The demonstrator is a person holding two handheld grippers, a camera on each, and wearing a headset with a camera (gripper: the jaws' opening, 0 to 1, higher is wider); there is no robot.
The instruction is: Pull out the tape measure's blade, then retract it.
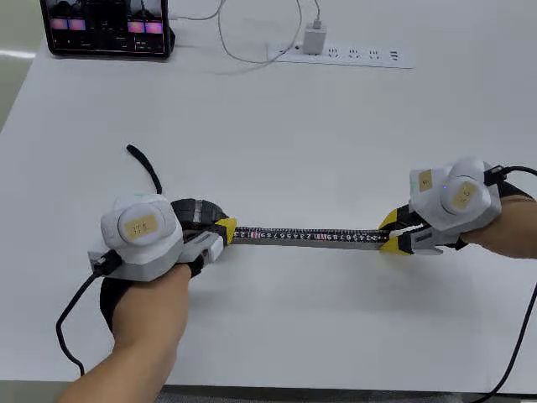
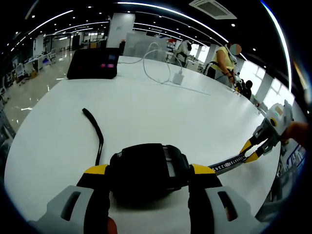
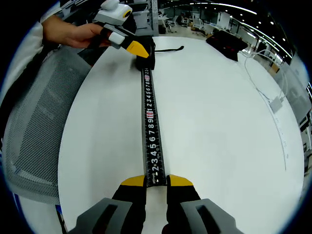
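Observation:
A black tape measure case (image 1: 199,215) (image 2: 146,170) (image 3: 148,57) lies on the white table (image 1: 294,126), its wrist strap (image 1: 144,164) (image 2: 95,129) trailing away. My left gripper (image 1: 220,232) (image 2: 148,171) is shut on the case. The dark blade (image 1: 306,236) (image 3: 151,126) (image 2: 228,163) with white numbers stretches from the case to the right. My right gripper (image 1: 393,233) (image 3: 156,181) is shut on the blade's end, yellow tips on either side of it.
A dark tablet with a lit screen (image 1: 107,25) (image 2: 92,63) stands at the table's far left. A white power strip (image 1: 344,55) with a charger (image 1: 315,39) and cable lies at the far edge. A grey mesh chair (image 3: 39,136) stands beside the table. People stand beyond the table (image 2: 225,61).

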